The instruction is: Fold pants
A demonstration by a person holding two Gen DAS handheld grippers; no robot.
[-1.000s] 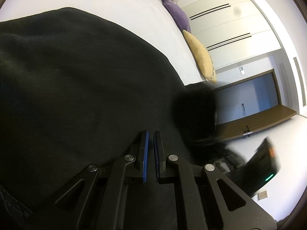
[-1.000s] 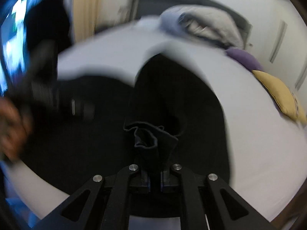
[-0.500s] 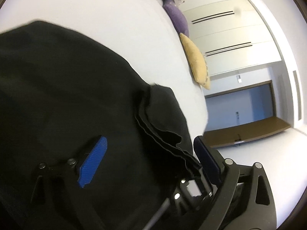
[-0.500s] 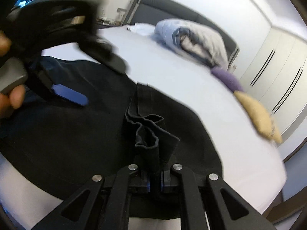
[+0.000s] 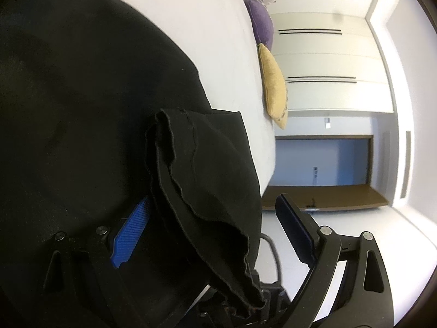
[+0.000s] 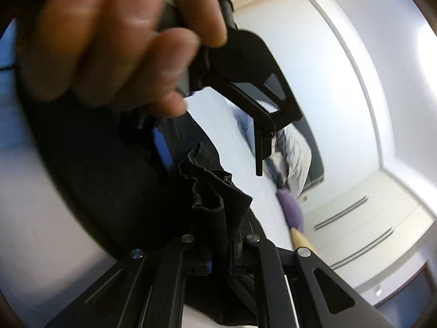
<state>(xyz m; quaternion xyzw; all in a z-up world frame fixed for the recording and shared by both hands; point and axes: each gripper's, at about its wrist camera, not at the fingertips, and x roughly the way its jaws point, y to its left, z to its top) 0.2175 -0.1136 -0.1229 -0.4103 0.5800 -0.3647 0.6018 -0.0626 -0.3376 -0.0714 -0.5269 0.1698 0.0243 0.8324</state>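
Black pants (image 5: 82,95) lie spread on a white bed (image 5: 213,27). My left gripper (image 5: 210,218) is open, its blue pads on either side of a bunched layered pants edge (image 5: 202,169) that stands between them. My right gripper (image 6: 220,246) is shut on the same bunched pants edge (image 6: 215,188) and holds it up. In the right wrist view the left gripper's black frame (image 6: 245,63) and the hand holding it (image 6: 117,32) fill the upper left, close in front.
A purple cushion (image 5: 262,22) and a yellow cushion (image 5: 274,87) lie at the bed's far edge, with a rumpled duvet (image 6: 295,153) beyond. White wardrobe doors (image 5: 327,65) and a doorway (image 5: 322,161) stand past the bed.
My left gripper went from shut to open and closed in around the bunched pants edge. My right gripper kept its hold and swung the fabric toward the left gripper.
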